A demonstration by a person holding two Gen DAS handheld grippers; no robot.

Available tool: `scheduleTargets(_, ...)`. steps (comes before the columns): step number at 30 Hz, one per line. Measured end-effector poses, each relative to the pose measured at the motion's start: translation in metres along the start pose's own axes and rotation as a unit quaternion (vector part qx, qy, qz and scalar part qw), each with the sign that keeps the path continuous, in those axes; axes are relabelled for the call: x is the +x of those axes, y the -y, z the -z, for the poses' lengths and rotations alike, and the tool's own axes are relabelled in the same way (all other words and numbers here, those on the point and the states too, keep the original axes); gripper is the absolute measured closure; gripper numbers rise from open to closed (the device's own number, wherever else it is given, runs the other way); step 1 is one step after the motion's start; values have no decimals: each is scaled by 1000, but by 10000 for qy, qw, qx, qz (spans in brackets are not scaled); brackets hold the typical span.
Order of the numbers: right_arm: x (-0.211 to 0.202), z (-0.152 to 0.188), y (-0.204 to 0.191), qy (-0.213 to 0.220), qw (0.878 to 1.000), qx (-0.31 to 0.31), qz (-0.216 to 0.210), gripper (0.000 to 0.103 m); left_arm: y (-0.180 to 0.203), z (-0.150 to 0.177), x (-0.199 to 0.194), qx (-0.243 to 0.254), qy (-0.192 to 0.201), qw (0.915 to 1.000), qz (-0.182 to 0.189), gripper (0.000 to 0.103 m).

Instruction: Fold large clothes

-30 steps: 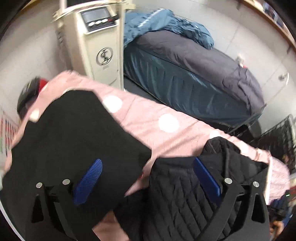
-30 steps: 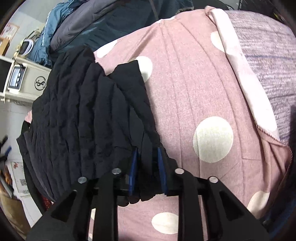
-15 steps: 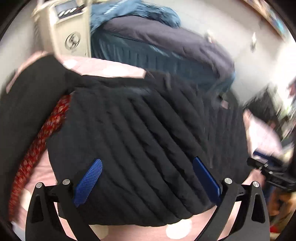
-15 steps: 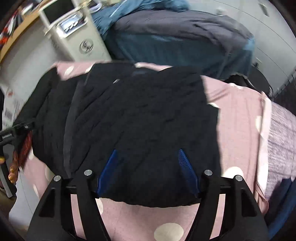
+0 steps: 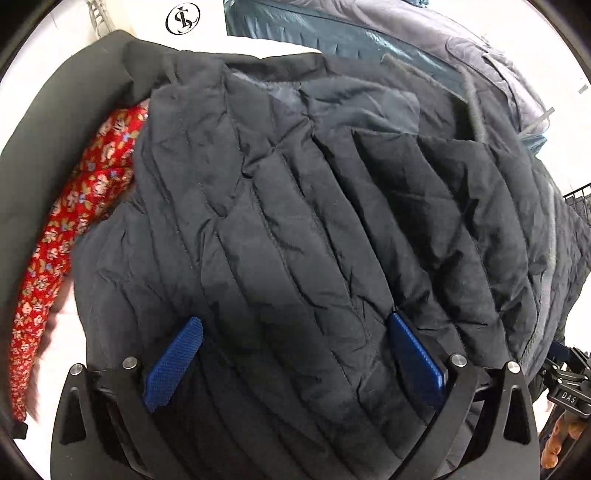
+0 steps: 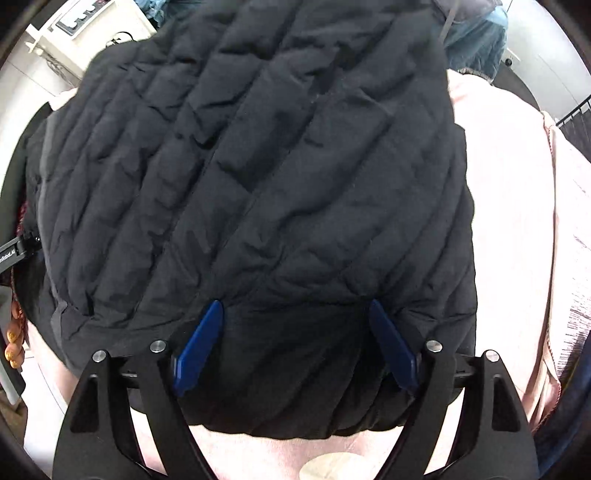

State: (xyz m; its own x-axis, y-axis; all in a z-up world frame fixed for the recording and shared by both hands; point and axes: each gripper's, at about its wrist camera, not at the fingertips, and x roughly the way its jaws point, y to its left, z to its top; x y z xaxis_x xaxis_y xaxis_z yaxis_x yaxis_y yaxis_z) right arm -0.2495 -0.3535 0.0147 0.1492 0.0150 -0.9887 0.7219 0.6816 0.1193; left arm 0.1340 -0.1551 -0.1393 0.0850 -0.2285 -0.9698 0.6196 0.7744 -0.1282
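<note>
A black quilted jacket (image 5: 295, 221) lies folded on a pink polka-dot sheet (image 6: 509, 221) and fills both views; it also shows in the right wrist view (image 6: 258, 166). My left gripper (image 5: 293, 328) is open, its blue pads spread wide just above the jacket's near edge. My right gripper (image 6: 295, 314) is open too, its blue pads close over the jacket's near hem. Neither grips cloth. The right gripper's handle and hand show at the left wrist view's right edge (image 5: 565, 391).
A red floral garment (image 5: 66, 221) lies under the jacket on the left, beside another black garment (image 5: 55, 122). A white appliance (image 6: 92, 33) stands behind the sheet. A dark blue bed (image 5: 369, 40) with a grey cover lies beyond.
The right gripper has let go of the jacket's edge and opened wide. Both grippers have come down close over the folded jacket, which now fills the views.
</note>
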Motion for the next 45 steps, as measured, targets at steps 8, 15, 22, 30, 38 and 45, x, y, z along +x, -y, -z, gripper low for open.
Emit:
scheduleTargets(8,15,-12,1,5,9999,-109,79,19,6,-12,19,41,-218,9997,51,4)
scheduleTargets(15,17,-6,-10,101,9998,-109,141,18,16,-23,34,93,-235,9997,-38,4)
scheduleTargets(22,-6,22,-14,167,9997,-171,-60,12,8,-15,14,92,-247,9996,90,6)
scheduleTargets(30,-66,76,40,1047,9908,405,-760,12,-40,26,-58,-280,479,9925,1093,6)
scheduleTargets(38,-58,68,103,855,9789,946,-1599,12,-104,28,-49,-785,383,9935,726,6)
scheduleTargets(45,-27,32,115,441,9742,1016,-1967,12,-116,14,2,-951,-190,9908,940,6)
